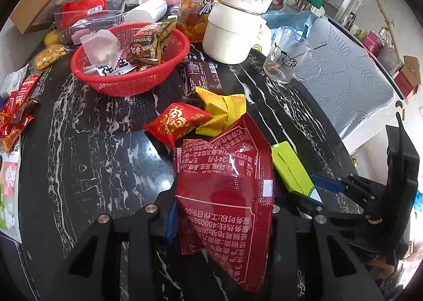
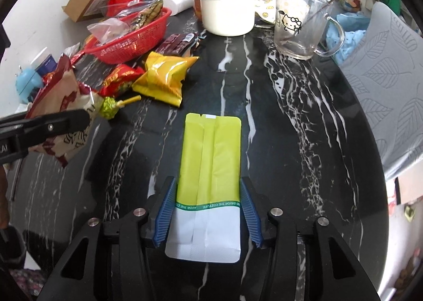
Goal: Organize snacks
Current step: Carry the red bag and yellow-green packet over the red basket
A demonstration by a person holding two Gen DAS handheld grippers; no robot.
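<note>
On the black marble table [image 2: 290, 121], the red basket [image 1: 127, 63] sits far left with packets inside. The left gripper [image 1: 222, 224] is clenched on a red packet [image 1: 227, 182]: light, crinkly, slippery. The right gripper [image 2: 207, 217] straddles a flat lime sachet [image 2: 208, 158], pads not pressing; a thin, limp thing, probably best pinched across its edges.

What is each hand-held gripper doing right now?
Left hand-held gripper: shut on the large red foil snack packet.
Right hand-held gripper: open, blue pads either side of the flat yellow-green and white sachet on the table.
</note>
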